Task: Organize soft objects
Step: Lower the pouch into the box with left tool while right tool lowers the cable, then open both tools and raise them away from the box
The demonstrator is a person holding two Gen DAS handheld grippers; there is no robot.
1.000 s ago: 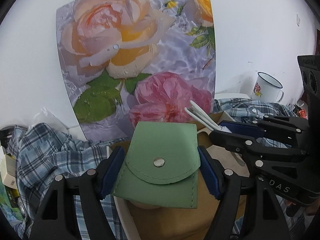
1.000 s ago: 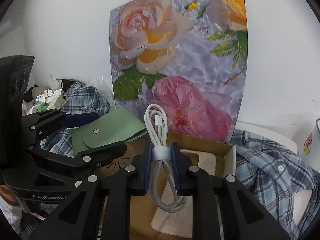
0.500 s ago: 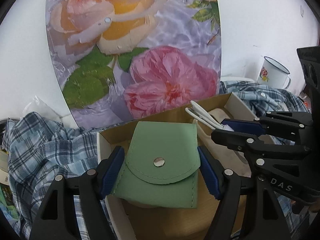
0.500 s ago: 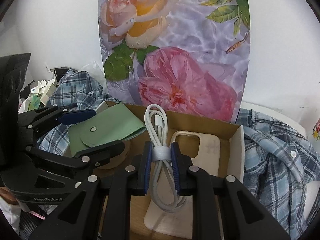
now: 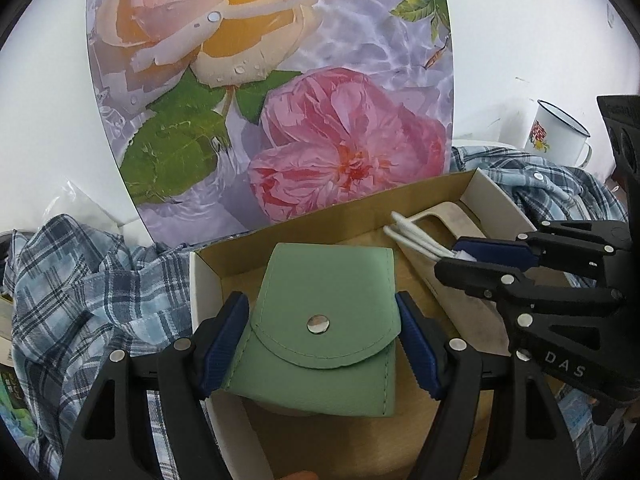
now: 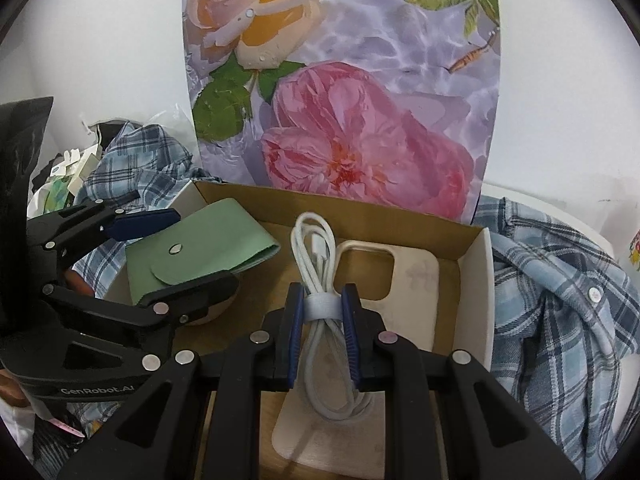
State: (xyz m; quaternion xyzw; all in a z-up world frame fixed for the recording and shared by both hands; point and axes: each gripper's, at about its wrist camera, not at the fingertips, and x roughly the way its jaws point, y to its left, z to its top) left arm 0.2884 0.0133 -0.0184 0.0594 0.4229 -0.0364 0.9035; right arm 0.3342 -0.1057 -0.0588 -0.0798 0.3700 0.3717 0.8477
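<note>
pouch (image 5: 320,320): green snap pouch, held flat across its width by the left gripper (image 5: 322,340); blue pads press both side edges, jaws fairly wide because the pouch is wide. flap and snap face up, so it can likely go down closed.
pouch place: it hangs over the left half of the box (image 5: 204,276), toward its 9 o'clock wall. whether its underside touches the floor of the box i cannot tell.
cable (image 6: 320,300): white coiled cable bound with a pale strap, pinched at that strap by the right gripper (image 6: 322,316); jaws narrow, clamped on the bundle. gripping at the strap probably keeps the loops from springing apart.
cable place: over the right half of the box, above the case (image 6: 404,280), loop end pointing to 12 o'clock.
case: beige phone case, lying flat on the box floor at the 3 o'clock side, camera cutout toward 12 o'clock.
box: open cardboard tray, white outside, brown inside; it seems the collecting spot, which explains both grippers pointing down into it side by side.
shirt (image 6: 560,300): plaid, bunched around the box at 3 and 9 o'clock, outside it.
poster (image 5: 280,92): rose print standing behind the box at 12 o'clock.
mug (image 5: 556,136): white enamel, at 2 o'clock, well apart from the box.
step: judged as setting both items down; release looks not yet done.
risk: the cable may roll off the case once let go.
</note>
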